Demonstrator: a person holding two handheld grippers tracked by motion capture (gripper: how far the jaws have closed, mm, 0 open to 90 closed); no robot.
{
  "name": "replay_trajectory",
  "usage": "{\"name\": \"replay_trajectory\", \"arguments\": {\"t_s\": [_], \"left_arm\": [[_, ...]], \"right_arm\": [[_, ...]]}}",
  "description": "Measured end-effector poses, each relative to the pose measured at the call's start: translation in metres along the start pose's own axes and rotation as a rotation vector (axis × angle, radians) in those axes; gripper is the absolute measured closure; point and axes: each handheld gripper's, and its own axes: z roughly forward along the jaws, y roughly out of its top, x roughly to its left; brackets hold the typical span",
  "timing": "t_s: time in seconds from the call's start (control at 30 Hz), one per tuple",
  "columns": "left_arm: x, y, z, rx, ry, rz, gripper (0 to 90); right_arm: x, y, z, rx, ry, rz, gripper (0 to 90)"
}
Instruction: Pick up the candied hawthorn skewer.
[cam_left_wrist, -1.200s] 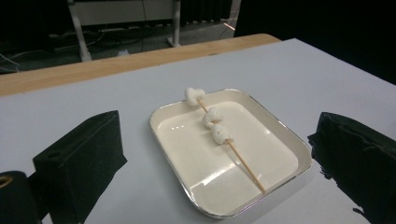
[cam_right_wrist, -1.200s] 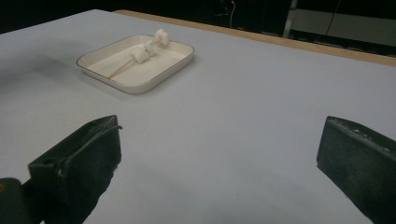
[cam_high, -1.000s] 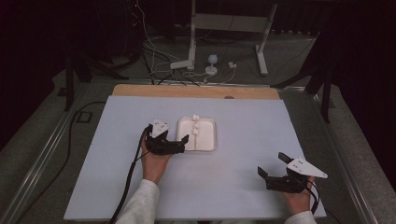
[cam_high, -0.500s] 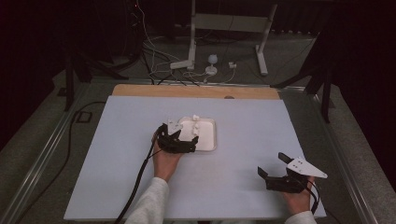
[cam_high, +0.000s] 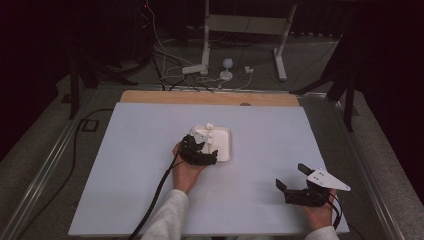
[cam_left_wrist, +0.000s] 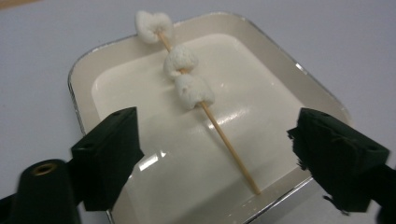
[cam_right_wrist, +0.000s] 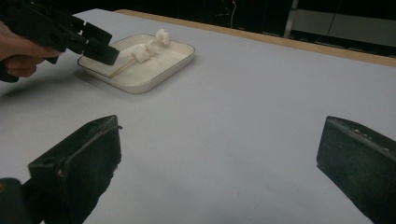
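The skewer (cam_left_wrist: 219, 130) with three marshmallows (cam_left_wrist: 192, 91) lies slantwise in the white tray (cam_left_wrist: 280, 70) mid-desk (cam_high: 125, 165). My left fingers (cam_left_wrist: 229, 154), apart and just closing, straddle its bare end untouched. My right fingers (cam_right_wrist: 219, 163) gape, well apart over bare desk.

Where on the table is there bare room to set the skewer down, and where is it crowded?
Free: the white table top left of the tray, the stretch between the tray and the right gripper, and the strip behind the tray up to the wooden edge. Crowded: the tray, where the left gripper hangs open over the marshmallow skewer.
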Motion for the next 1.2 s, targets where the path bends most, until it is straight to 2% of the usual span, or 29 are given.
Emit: {"name": "replay_trajectory", "arguments": {"t_s": [0.13, 0.17, 0.2, 0.23, 0.27, 0.3, 0.4, 0.6, 0.63, 0.83, 1.07, 1.2], "left_arm": [[-0.002, -0.002, 0.005, 0.039, 0.018, 0.021, 26.6], [-0.002, -0.002, 0.006, 0.049, 0.024, 0.025, 26.6], [-0.002, -0.003, 0.006, 0.062, 0.030, 0.032, 30.8], [0.000, -0.004, 0.008, 0.096, 0.034, 0.042, 40.7], [0.002, -0.005, 0.008, 0.092, 0.018, 0.021, 44.8], [0.002, -0.005, 0.008, 0.092, 0.018, 0.021, 49.6], [0.009, -0.003, 0.006, 0.104, 0.030, -0.012, 64.0], [0.016, -0.001, 0.005, 0.123, 0.047, -0.056, 86.9], [0.020, 0.000, 0.005, 0.130, 0.033, -0.088, 89.1], [0.026, 0.002, 0.002, 0.156, -0.001, -0.134, 90.0], [0.028, 0.006, -0.013, 0.153, -0.033, -0.140, 90.0], [0.028, 0.004, -0.015, 0.198, -0.043, -0.123, 90.0]], "right_arm": [[0.000, 0.000, 0.000, -0.001, 0.000, 0.001, 0.0], [0.000, 0.000, 0.000, -0.001, 0.000, 0.001, 0.0], [0.000, 0.000, 0.000, 0.000, 0.000, 0.002, 0.0], [0.000, 0.000, 0.000, 0.000, -0.001, 0.001, 0.0], [0.000, 0.000, 0.000, 0.001, -0.001, 0.002, 0.0], [0.000, 0.000, 0.000, 0.001, -0.001, 0.002, 0.0], [0.000, 0.000, 0.000, 0.001, 0.000, 0.000, 0.0], [0.000, 0.000, 0.000, 0.003, 0.002, 0.000, 0.0], [0.000, 0.000, 0.001, 0.004, 0.003, -0.002, 0.0], [0.000, 0.000, 0.001, 0.005, 0.003, -0.002, 0.0], [0.000, -0.001, 0.001, 0.008, 0.003, -0.001, 0.0], [0.001, 0.000, 0.001, 0.010, 0.003, -0.001, 0.0]]}}
